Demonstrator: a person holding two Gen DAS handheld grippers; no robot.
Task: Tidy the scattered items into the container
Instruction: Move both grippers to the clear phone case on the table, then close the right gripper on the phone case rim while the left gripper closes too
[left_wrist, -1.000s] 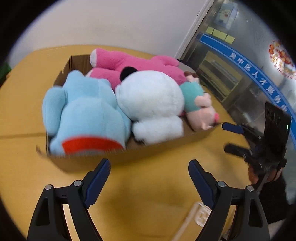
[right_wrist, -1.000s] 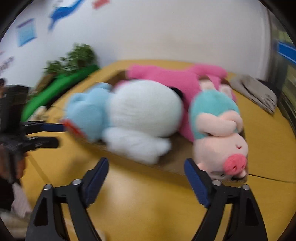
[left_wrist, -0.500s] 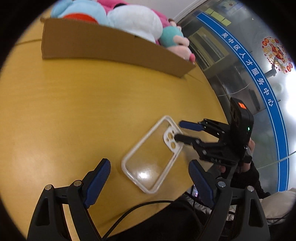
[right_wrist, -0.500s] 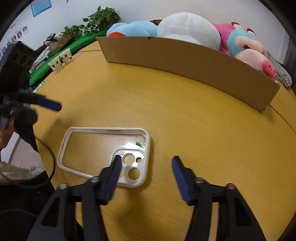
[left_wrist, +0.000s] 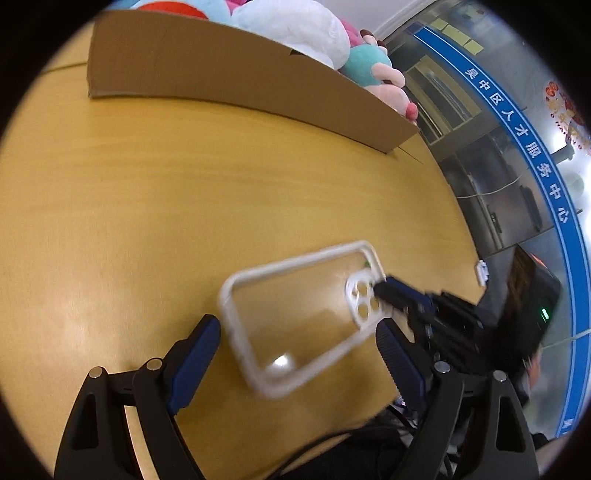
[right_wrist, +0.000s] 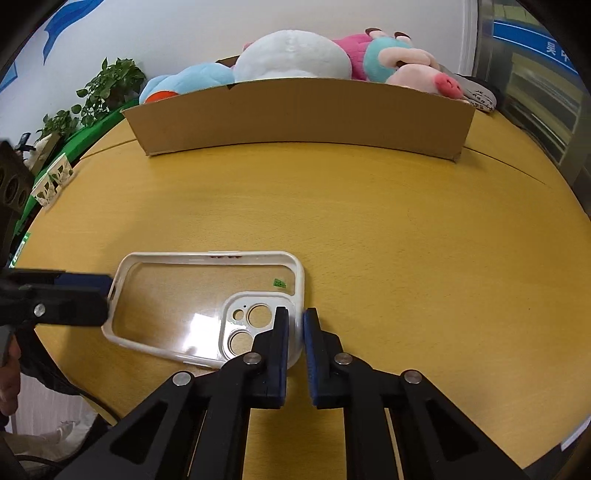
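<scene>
A clear phone case (right_wrist: 207, 299) with a white rim lies on the yellow table (right_wrist: 406, 240) near its front edge. My right gripper (right_wrist: 295, 317) is shut on the rim at the case's camera corner. My left gripper (left_wrist: 297, 349) is open, its fingers either side of the case (left_wrist: 295, 314), which looks blurred in that view. In the right wrist view the left gripper (right_wrist: 105, 295) is at the case's other end. The cardboard box (right_wrist: 295, 118) at the back holds blue, white, pink and pig plush toys (right_wrist: 291, 55).
The table's front edge curves just under both grippers, with a black cable (left_wrist: 325, 443) and a person's hand (right_wrist: 9, 387) below it. A small card stand (right_wrist: 51, 181) and green plants (right_wrist: 110, 85) are at the left, a grey cloth (right_wrist: 480, 96) behind the box.
Both grippers dropped from over the box to the phone case at the table's front. The right gripper closed onto the case's camera corner; the left stayed open around it.
</scene>
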